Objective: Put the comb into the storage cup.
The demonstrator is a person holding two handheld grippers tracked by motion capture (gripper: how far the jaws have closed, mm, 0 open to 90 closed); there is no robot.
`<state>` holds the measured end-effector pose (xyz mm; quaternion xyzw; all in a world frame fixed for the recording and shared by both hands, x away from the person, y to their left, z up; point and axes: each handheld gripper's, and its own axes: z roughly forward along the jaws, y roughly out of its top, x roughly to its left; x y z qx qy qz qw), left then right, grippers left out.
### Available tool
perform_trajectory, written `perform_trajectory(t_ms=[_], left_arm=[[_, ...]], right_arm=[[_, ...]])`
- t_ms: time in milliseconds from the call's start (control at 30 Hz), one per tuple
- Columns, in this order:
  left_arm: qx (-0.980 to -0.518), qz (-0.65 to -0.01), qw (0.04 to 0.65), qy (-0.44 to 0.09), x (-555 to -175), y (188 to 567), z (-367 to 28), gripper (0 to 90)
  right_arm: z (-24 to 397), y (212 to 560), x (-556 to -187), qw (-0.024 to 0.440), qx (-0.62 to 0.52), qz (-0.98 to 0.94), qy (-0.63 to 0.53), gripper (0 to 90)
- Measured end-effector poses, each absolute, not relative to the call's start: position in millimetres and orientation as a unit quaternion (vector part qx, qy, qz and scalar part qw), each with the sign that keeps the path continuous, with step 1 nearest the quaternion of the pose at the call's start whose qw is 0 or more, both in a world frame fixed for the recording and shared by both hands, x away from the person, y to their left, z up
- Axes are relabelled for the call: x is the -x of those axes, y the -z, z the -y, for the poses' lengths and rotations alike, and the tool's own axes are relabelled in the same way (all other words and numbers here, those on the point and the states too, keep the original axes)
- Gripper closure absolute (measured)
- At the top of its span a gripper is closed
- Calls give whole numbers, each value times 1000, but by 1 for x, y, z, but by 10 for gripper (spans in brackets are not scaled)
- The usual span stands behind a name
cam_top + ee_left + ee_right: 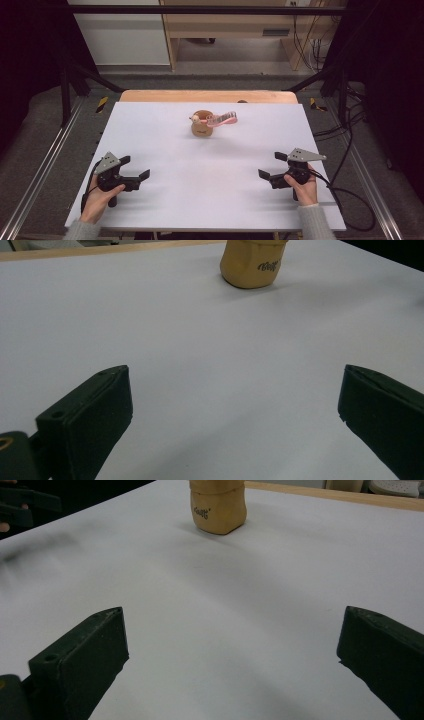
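A small tan cup (201, 126) with dark lettering stands upright near the far middle of the white table (165, 195). A pink comb-like piece (223, 119) and a small pale figure (195, 118) stick out of its top. My left gripper (134, 167) rests at the near left, open, nothing between its jaws; the cup (251, 264) lies far ahead of it. My right gripper (272, 165) rests at the near right, open as well, with the cup (218, 506) far ahead.
The white board lies on a wooden tabletop (207, 95) whose far edge shows beyond it. Metal rails (40, 175) run along both sides. Cables (350, 195) trail off the right side. A wooden cabinet (235, 30) stands behind the table.
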<state>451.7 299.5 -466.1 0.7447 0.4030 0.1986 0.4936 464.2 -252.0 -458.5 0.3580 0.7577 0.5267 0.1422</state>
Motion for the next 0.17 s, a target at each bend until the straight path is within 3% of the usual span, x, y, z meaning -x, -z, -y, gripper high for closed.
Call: perform_trajectory(t_ms=[167], left_arm=[[-750,-403,487,-198,-453,467,-301,10]], right_arm=[[251,460,-464,141,-358,-761,-523,4]])
